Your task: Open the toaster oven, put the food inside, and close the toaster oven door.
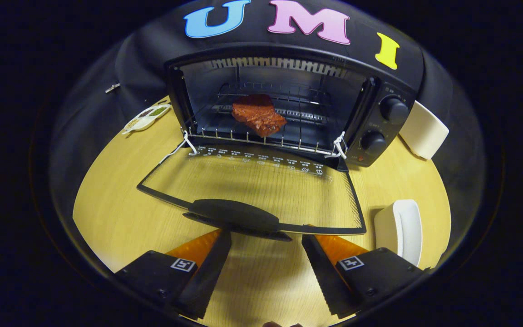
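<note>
The toaster oven [288, 100] stands at the back of the wooden table [116, 213] with its glass door [252, 186] folded all the way down, lying flat and open toward the gripper [266, 247]. The food [258, 115], a reddish-brown slab, already rests on the wire rack [261, 141] inside the oven cavity, well beyond the fingers and free of them. So two of the three steps look finished: the door is open and the food is in. What remains, by this reading, is shutting the door. The gripper's fingers are spread apart and hold nothing; the door handle [234, 214] sits just ahead of their tips, roughly between them, though whether either tip touches it cannot be told. A white container [400, 229] stands just beside the right finger and another white container [424, 129] beside the oven's knobs [393, 110], both clear of the door's swing as far as can be judged. A small dish [147, 117] lies left of the oven
</note>
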A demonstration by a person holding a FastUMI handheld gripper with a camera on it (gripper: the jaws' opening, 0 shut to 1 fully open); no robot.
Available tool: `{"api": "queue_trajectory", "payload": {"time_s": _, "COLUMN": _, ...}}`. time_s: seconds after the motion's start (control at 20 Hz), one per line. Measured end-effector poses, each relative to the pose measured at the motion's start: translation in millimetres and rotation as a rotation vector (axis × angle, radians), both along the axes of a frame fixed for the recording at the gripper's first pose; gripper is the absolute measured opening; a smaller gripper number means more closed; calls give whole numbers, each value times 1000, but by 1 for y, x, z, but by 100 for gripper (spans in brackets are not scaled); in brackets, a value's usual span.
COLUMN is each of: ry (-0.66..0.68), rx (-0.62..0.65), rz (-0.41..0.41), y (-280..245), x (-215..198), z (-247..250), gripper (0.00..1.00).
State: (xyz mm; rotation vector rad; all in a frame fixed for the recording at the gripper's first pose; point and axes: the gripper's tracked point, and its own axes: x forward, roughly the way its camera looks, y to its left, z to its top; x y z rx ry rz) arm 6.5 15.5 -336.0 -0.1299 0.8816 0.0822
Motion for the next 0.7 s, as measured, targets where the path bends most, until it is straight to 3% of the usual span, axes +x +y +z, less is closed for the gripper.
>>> {"api": "queue_trajectory", "payload": {"time_s": 0.35, "ry": -111, "rx": 39, "rz": 28, "y": 7, "x": 12, "z": 59, "gripper": 97}}
{"api": "queue_trajectory", "payload": {"time_s": 0.7, "ry": -244, "rx": 50, "rz": 38, "y": 8, "x": 56, "z": 114, "gripper": 97}}
